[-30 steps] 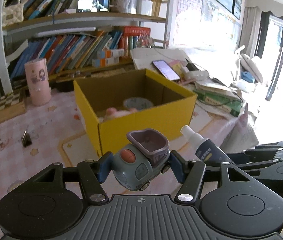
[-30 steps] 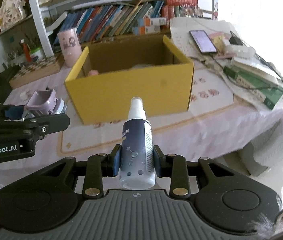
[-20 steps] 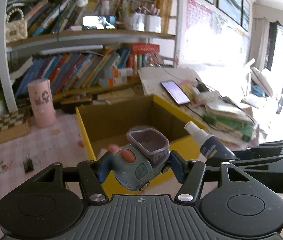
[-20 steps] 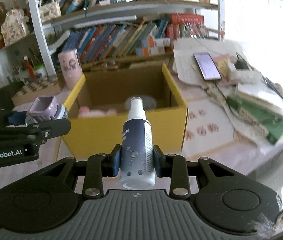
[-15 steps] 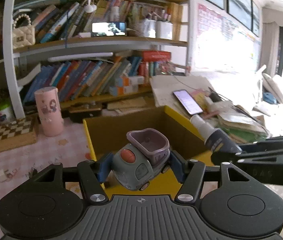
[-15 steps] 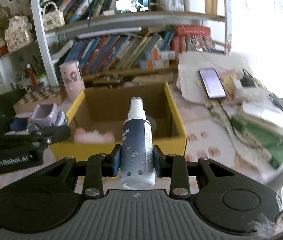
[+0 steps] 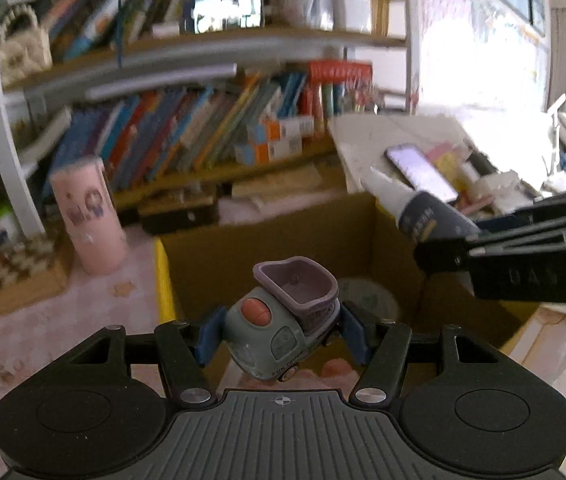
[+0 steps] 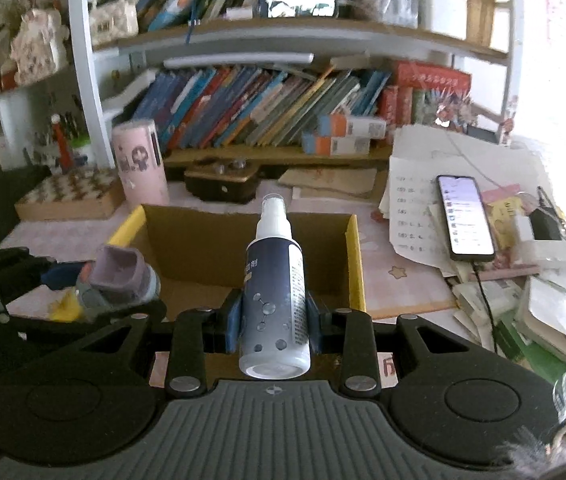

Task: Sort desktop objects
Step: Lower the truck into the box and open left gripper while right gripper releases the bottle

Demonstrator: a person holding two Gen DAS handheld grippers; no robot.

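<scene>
My left gripper [image 7: 281, 338] is shut on a grey-green toy truck [image 7: 279, 332] with a purple bin, held over the open yellow cardboard box [image 7: 165, 284]. My right gripper [image 8: 273, 322] is shut on a dark blue spray bottle [image 8: 273, 300] with a white nozzle, also held over the box [image 8: 357, 264]. The bottle [image 7: 423, 210] shows at the right of the left wrist view, and the truck [image 8: 119, 280] at the left of the right wrist view. A pale round object [image 7: 367, 300] and something pink [image 7: 335, 370] lie inside the box.
A pink cylinder [image 8: 141, 166] and a checkered board box [image 8: 69, 196] stand behind the box to the left. A phone [image 8: 465, 216] lies on papers to the right, beside stacked books [image 8: 551, 320]. Bookshelves [image 8: 267, 112] fill the back.
Both grippers have risen and moved forward, from in front of the box to above its opening. Each keeps its hold on its object.
</scene>
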